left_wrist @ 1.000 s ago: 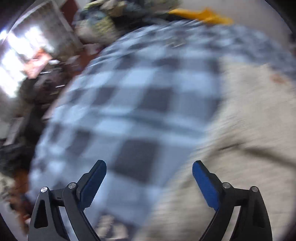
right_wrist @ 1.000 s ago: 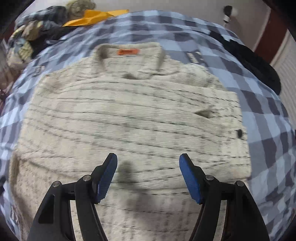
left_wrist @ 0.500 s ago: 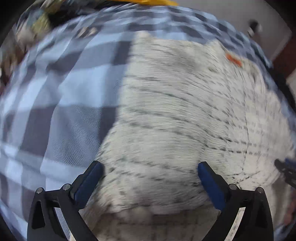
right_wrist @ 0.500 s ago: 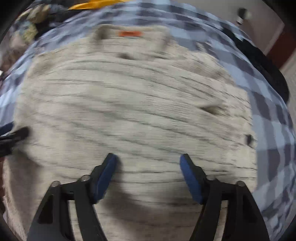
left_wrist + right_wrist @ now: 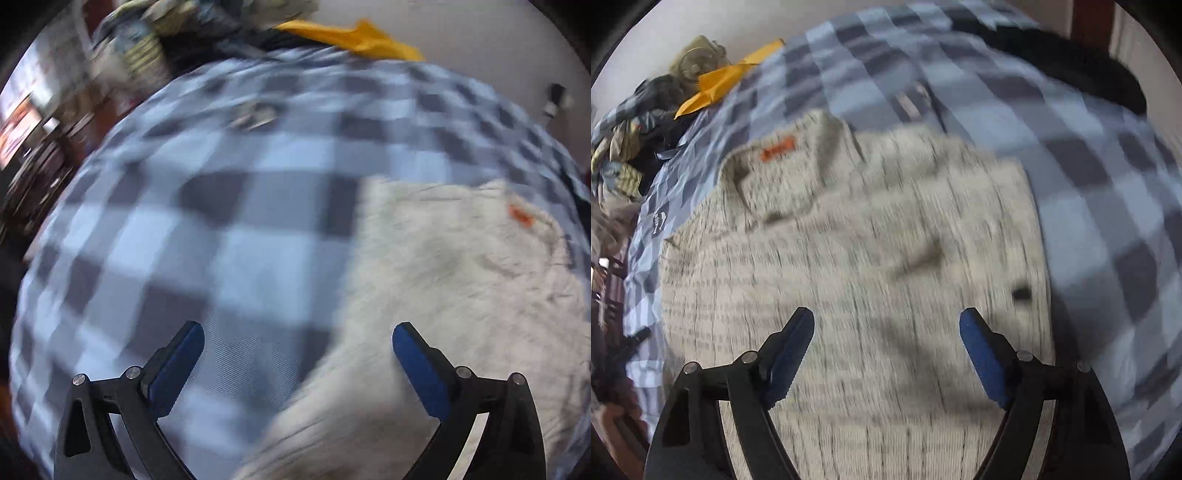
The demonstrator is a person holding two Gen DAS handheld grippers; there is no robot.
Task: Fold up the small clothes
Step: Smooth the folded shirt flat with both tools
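Above the checked bedspread (image 5: pixel 229 258), both grippers hover released; the left gripper (image 5: pixel 297 347), straddling the cream shirt (image 5: pixel 871 266)'s edge, could snag bedding, while the right gripper (image 5: pixel 886 332)'s jaws are closing on nothing.

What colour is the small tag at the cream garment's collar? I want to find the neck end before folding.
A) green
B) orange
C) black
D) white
B: the right wrist view shows an orange tag on the collar of the cream garment.

a blue-and-grey checked bedspread (image 5: pixel 258 206) covered the bed. a pale wall (image 5: pixel 480 40) stood at twelve o'clock, a heap of clothes (image 5: pixel 631 140) at ten, and bright light (image 5: pixel 26 92) at nine.
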